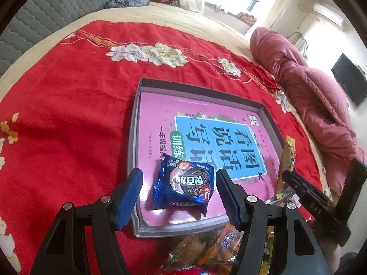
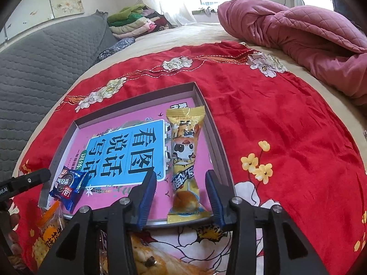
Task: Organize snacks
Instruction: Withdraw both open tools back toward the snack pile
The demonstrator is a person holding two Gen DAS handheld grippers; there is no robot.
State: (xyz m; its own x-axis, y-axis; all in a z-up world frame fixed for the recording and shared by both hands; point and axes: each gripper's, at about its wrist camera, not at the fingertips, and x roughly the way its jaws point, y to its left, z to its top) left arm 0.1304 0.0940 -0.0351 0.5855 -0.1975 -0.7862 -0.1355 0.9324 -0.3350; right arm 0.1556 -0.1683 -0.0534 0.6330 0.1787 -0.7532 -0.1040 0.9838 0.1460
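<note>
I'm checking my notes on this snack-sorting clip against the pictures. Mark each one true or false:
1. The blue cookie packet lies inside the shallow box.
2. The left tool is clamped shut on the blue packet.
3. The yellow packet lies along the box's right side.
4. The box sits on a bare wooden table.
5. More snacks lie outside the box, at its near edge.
1. True. The blue cookie packet lies in the shallow box, near its left front corner.
2. False. The left tool is open, its fingers apart on either side of the packet.
3. True. The yellow packet lies lengthwise there, in front of the open right tool.
4. False. It sits on a red floral cloth spread over a bed.
5. True. Loose snack bags lie there.
</note>
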